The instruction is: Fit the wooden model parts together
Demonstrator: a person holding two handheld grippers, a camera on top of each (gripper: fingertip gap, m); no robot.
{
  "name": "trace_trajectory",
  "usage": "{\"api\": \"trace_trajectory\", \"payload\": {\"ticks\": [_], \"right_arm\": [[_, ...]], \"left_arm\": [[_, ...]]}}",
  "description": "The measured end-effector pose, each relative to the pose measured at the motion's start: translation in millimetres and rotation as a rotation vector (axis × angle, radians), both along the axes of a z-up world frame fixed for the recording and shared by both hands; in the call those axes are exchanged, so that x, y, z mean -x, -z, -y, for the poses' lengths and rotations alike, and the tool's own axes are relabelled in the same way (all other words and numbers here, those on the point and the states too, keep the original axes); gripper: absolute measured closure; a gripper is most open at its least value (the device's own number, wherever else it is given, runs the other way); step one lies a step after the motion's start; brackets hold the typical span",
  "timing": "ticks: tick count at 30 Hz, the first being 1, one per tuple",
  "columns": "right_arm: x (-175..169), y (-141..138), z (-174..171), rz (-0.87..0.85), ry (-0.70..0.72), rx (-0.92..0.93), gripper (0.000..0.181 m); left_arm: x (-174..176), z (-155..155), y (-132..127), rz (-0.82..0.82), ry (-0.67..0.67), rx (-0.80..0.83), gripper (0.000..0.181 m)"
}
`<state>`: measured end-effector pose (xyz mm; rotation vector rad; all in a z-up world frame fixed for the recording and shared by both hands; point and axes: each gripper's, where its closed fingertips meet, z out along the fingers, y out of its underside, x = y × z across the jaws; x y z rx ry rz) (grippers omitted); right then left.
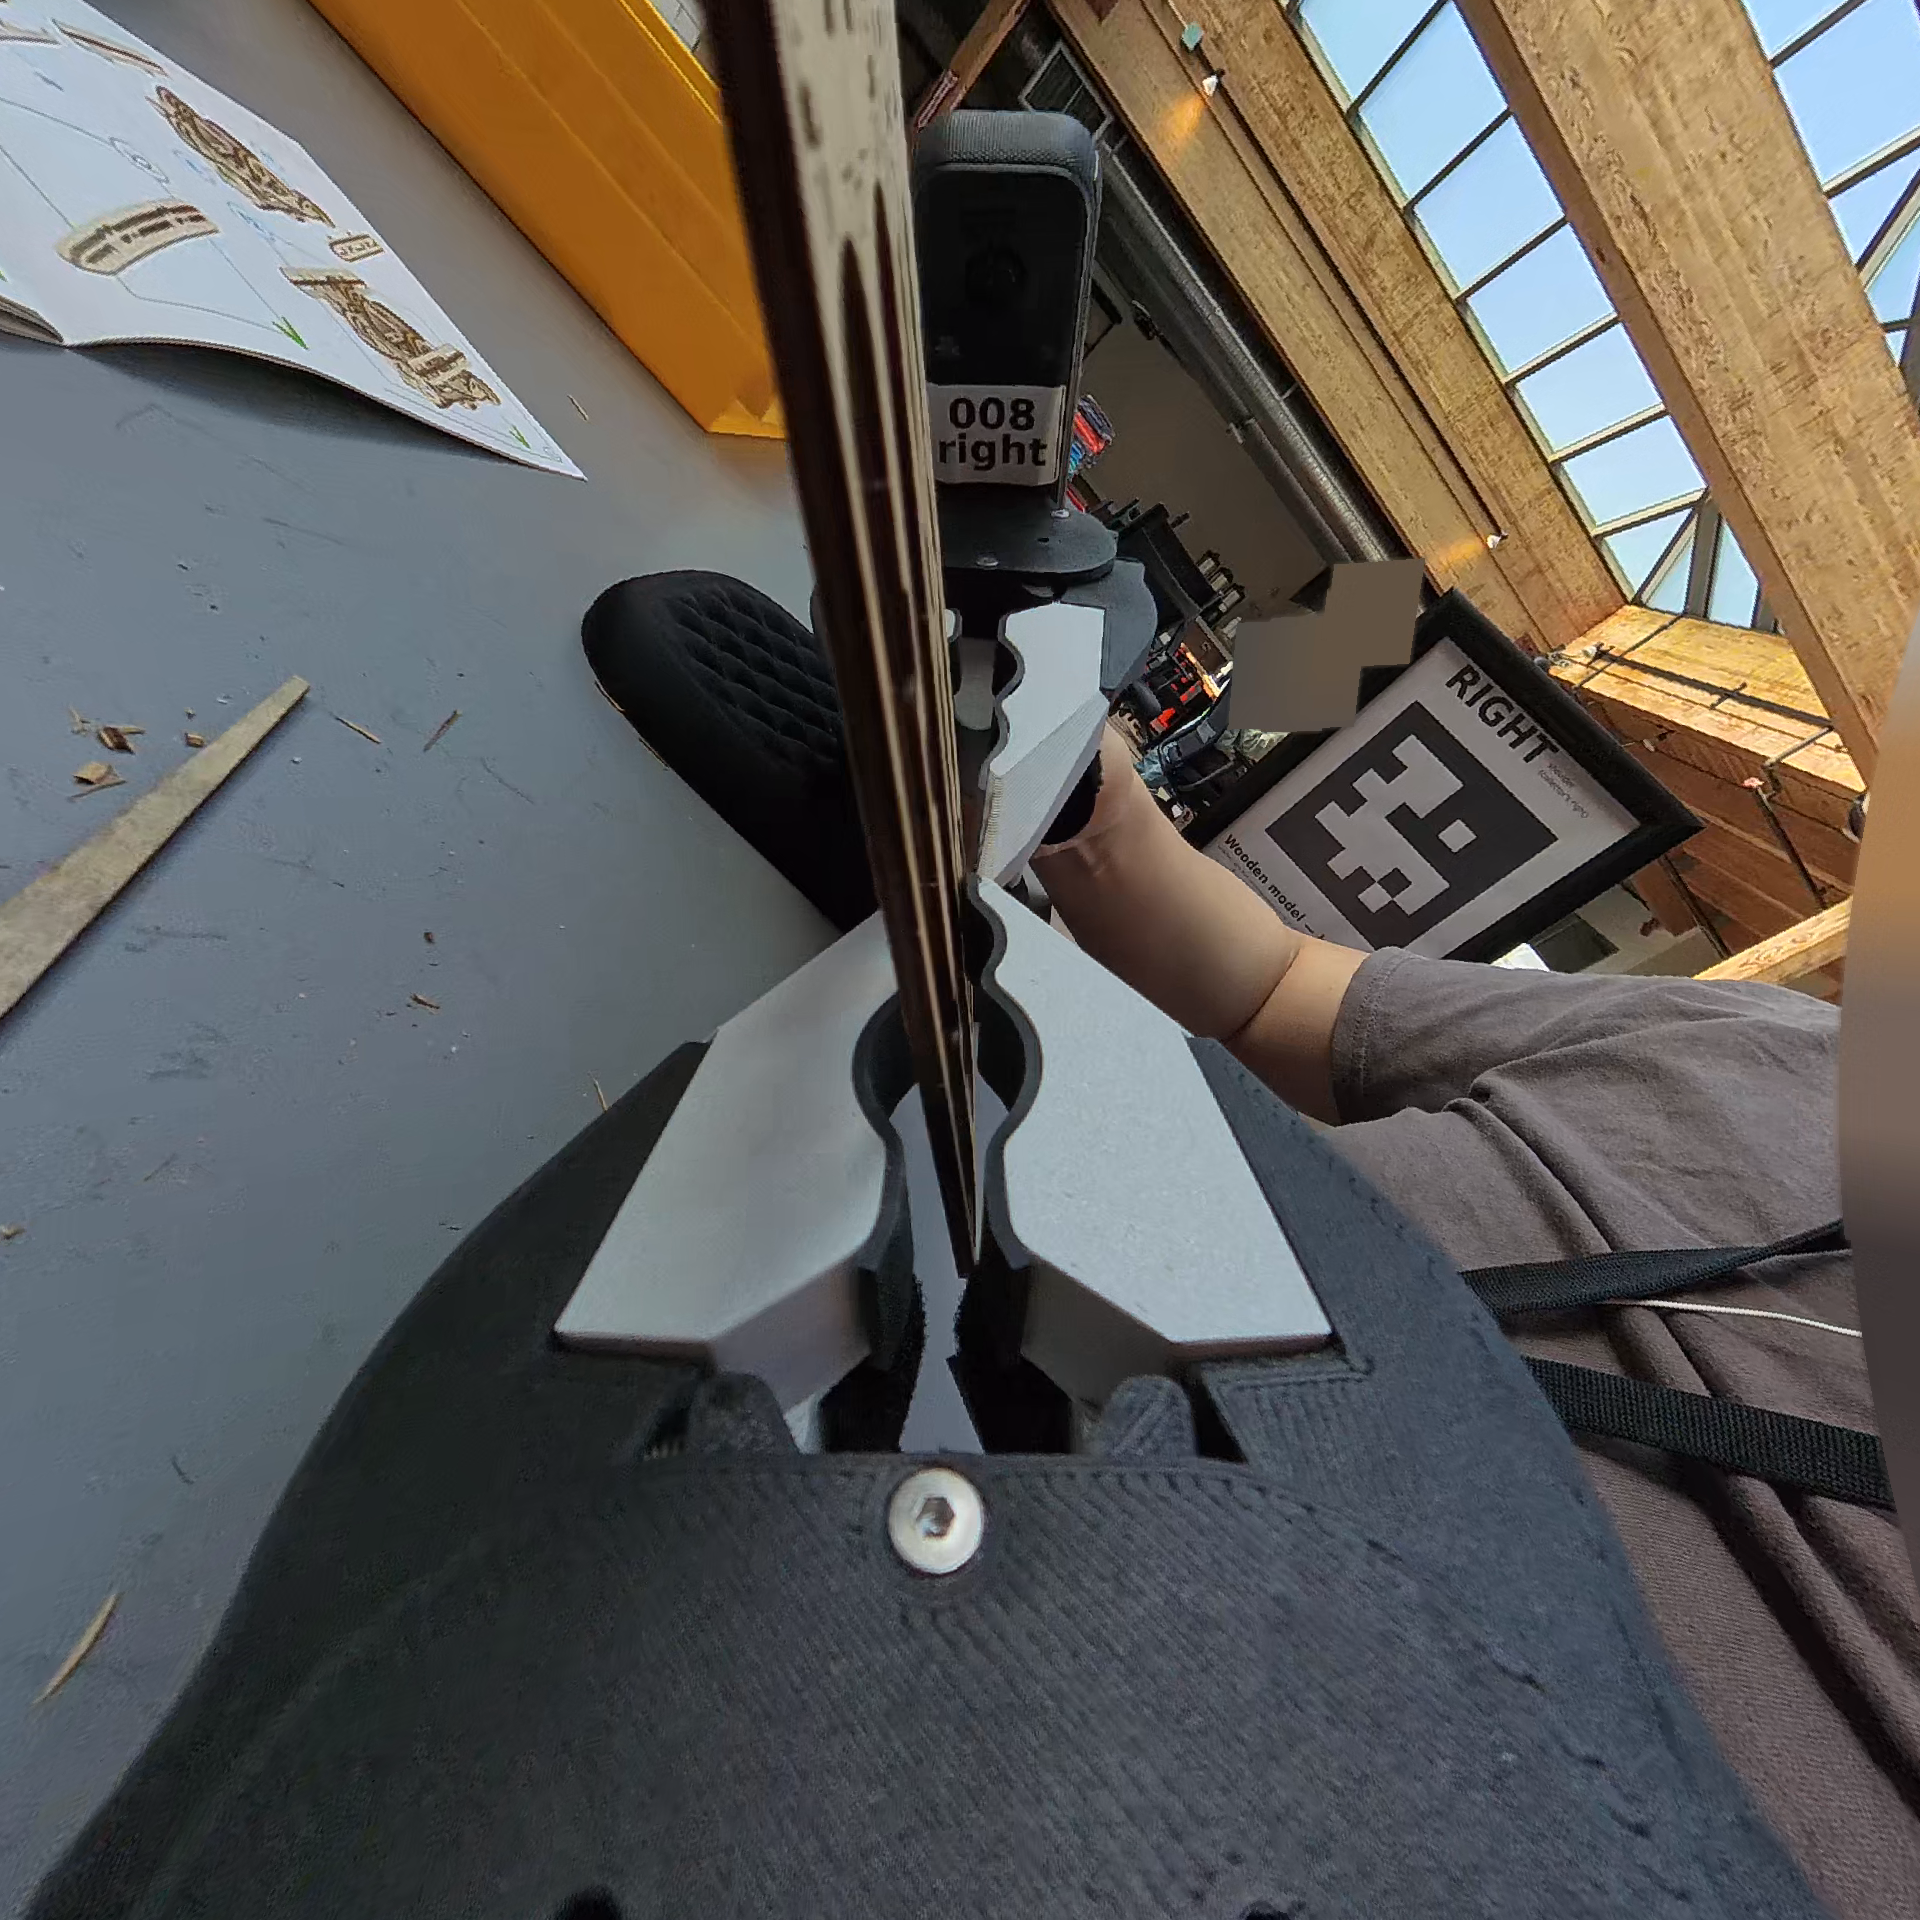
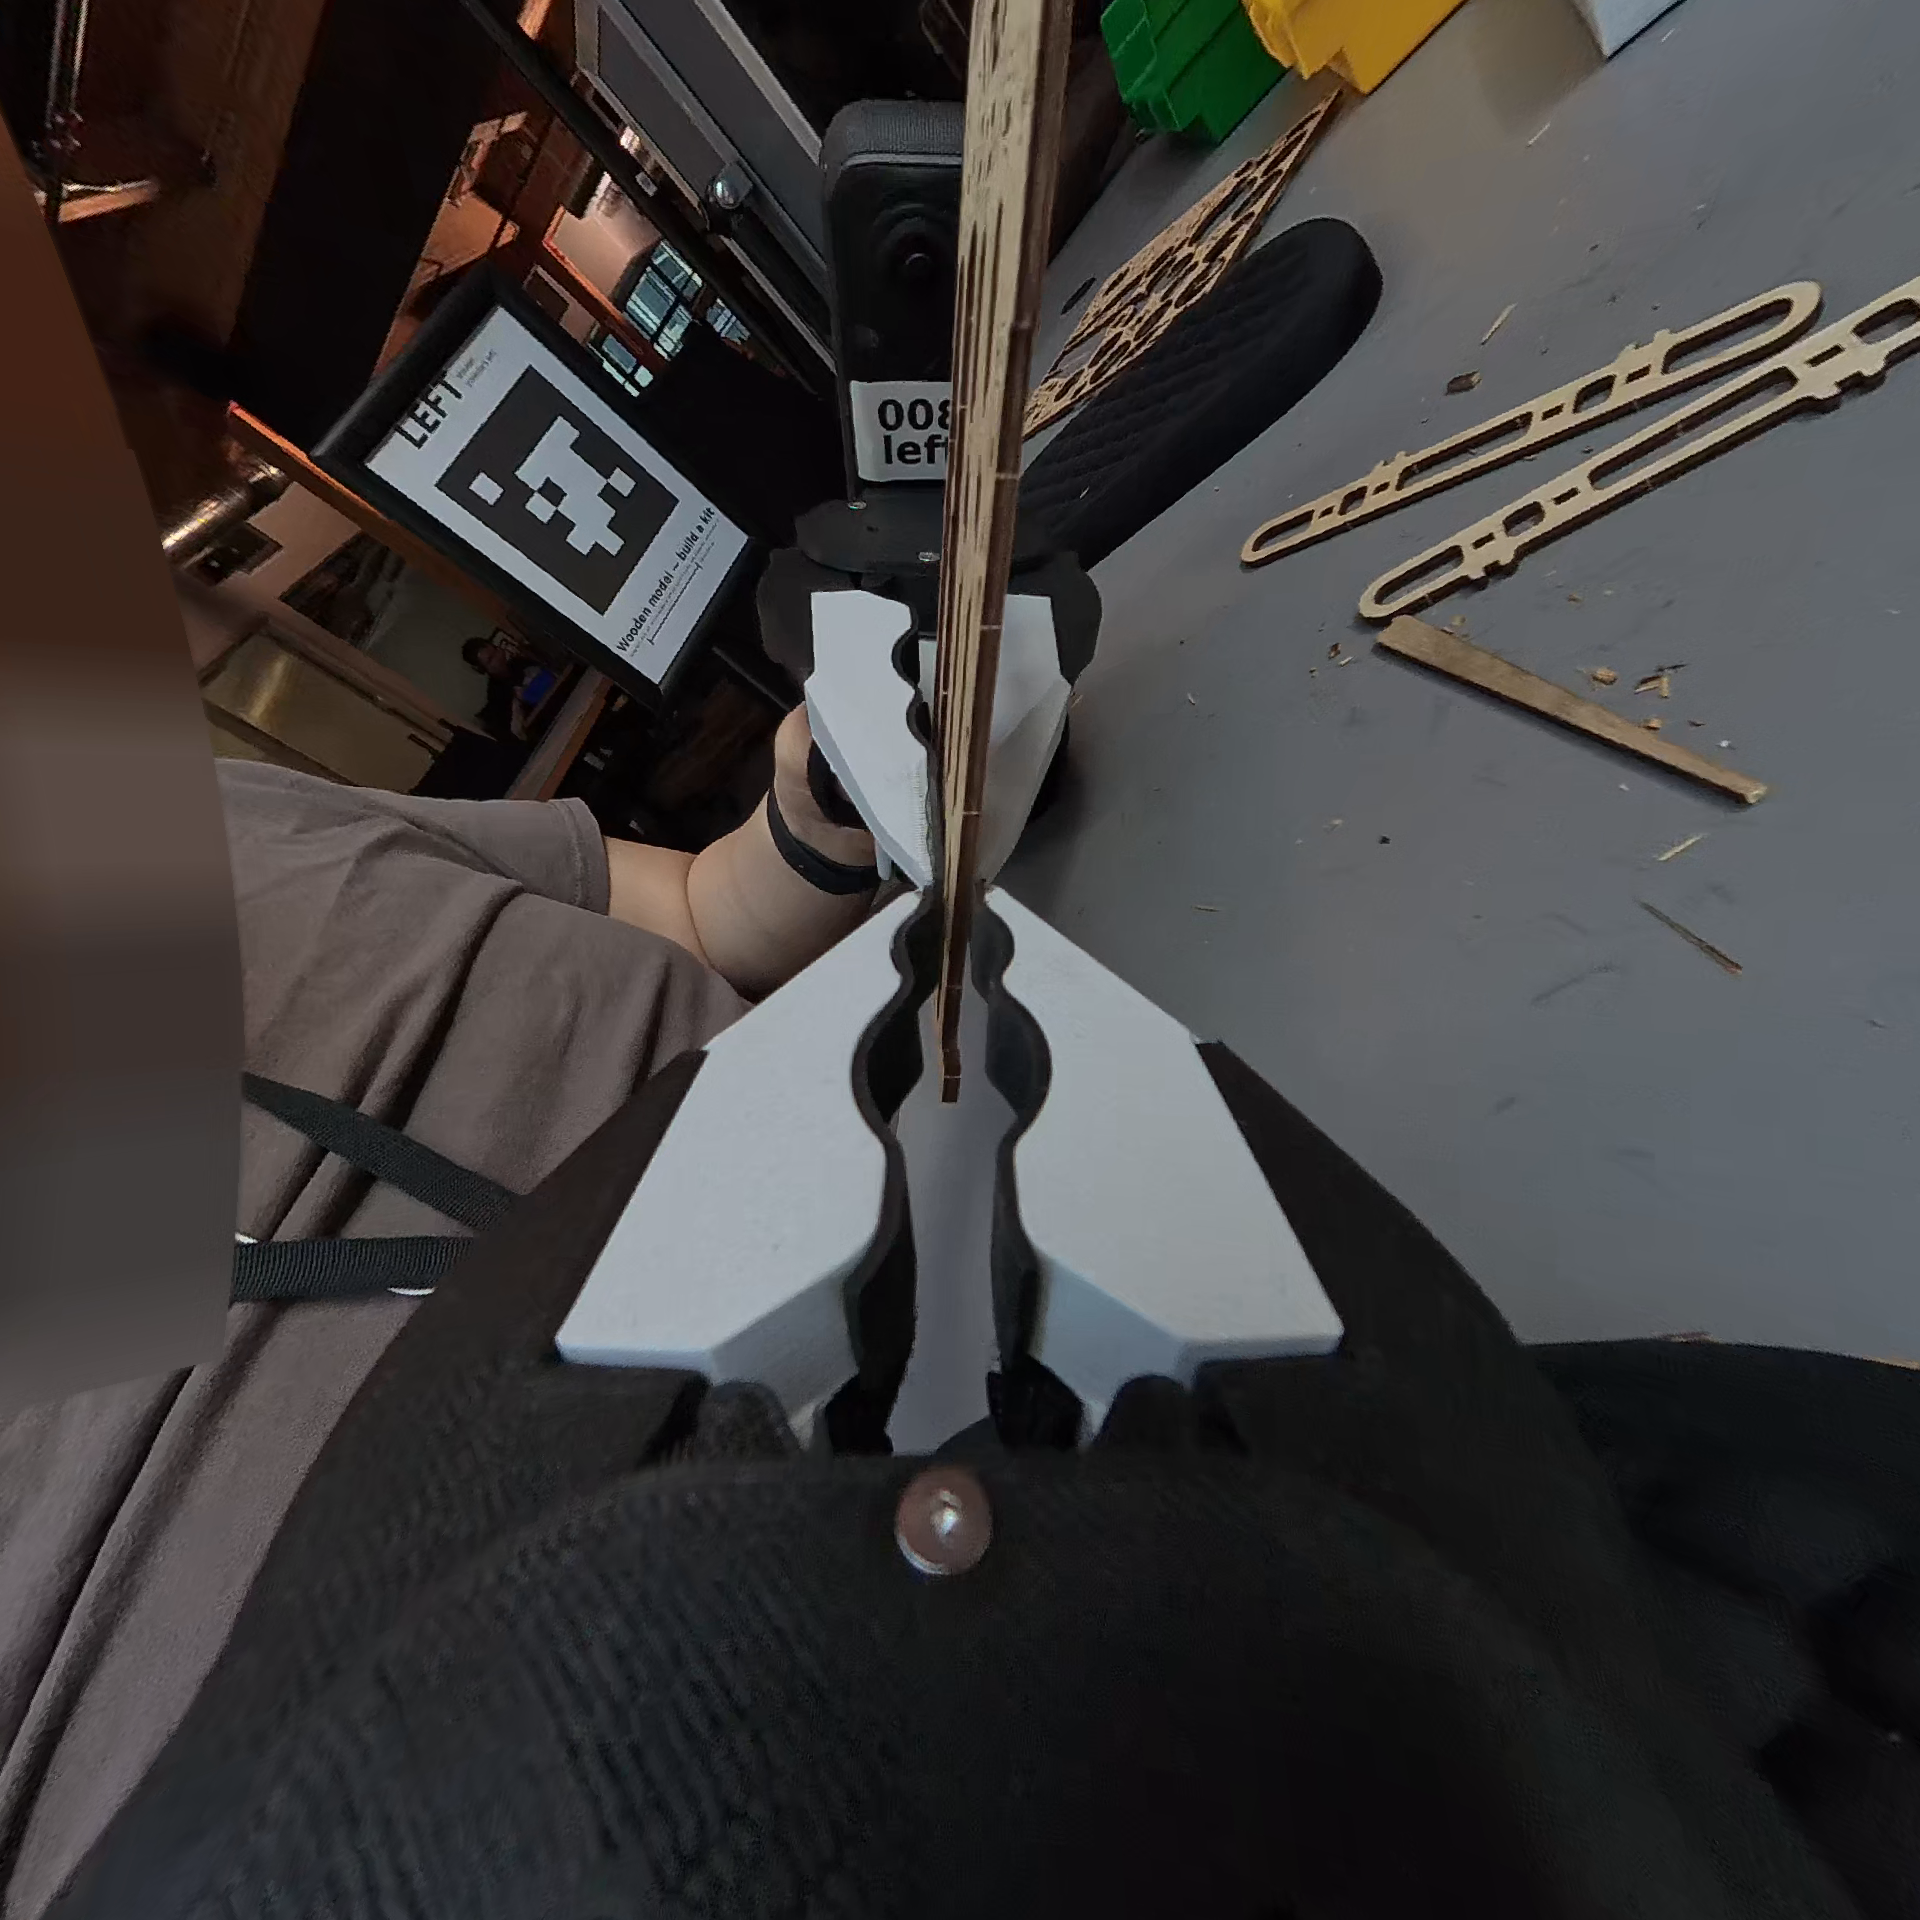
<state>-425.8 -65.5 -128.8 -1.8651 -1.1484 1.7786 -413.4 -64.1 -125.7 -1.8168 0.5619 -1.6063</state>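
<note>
**Wooden sheet clamped between both grippers**

Left gripper, low centre of the left wrist view, clenched on the edge of a thin wooden sheet rising to the top of the frame. Right gripper likewise gripping the same sheet, tips facing the other gripper's. Beyond, on the grey table: two slotted wooden strips at upper right, a plain stick beside them. Instruction booklet at upper left of the left wrist view.
</note>
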Motion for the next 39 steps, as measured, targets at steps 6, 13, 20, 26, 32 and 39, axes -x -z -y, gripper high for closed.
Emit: {"api": "trace_trajectory", "payload": {"ticks": [6,13,20,26,32,39], "right_arm": [[-0.4,-0.4,-0.8,-0.004,-0.004,0.036,0.181],[1.9,8.8,-5.8,0.054,0.009,0.099,0.181],[3.6,19.1,-13.0,0.117,0.068,0.069,0.18],[4.2,23.7,-16.6,0.149,0.103,0.02,0.179],[2.3,9.3,-12.4,0.053,0.053,0.075,0.179],[2.1,8.2,-13.8,0.046,0.064,0.083,0.179]], "left_arm": [[-0.6,-0.2,1.3,-0.015,-0.003,-0.006,0.181],[2.7,-5.1,9.7,-0.088,-0.075,-0.009,0.181],[4.9,-10.0,17.7,-0.137,-0.12,0.019,0.181],[6.0,-13.0,21.8,-0.167,-0.141,0.027,0.181],[2.6,-7.6,10.2,-0.085,-0.087,-0.001,0.181],[1.3,-6.8,12.4,-0.104,-0.078,-0.003,0.181]]}}
